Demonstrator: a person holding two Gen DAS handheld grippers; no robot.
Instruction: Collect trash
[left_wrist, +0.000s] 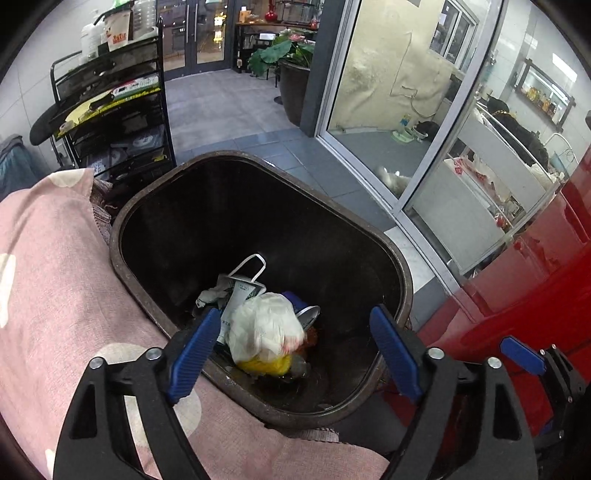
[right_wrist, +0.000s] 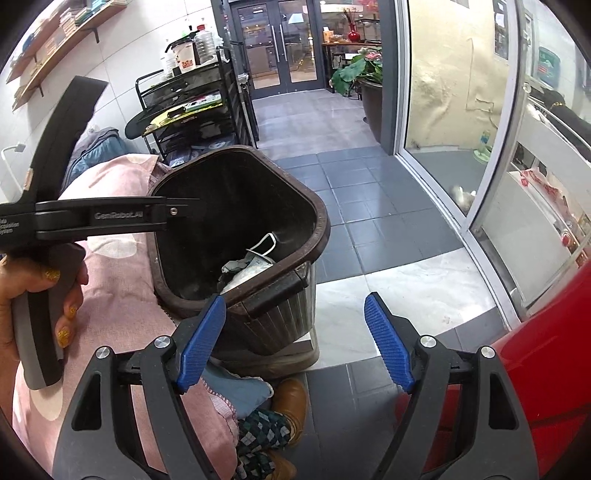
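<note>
— Where's the trash?
— In the brown bin (left_wrist: 258, 206), white wad (left_wrist: 266, 328) beneath my spread, empty left claw (left_wrist: 295, 347).
— Obstructions?
— Pink cushion (left_wrist: 48, 280) left, red panel (left_wrist: 535, 288) right; right claw (right_wrist: 295, 339) released beside the bin.

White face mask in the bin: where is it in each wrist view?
Left wrist: face mask sits centre frame, at the far end of the trash pile, inside the brown bin.
Right wrist: face mask sits left of centre, just behind the bin's near rim.
Shared landmark: potted plant.
</note>
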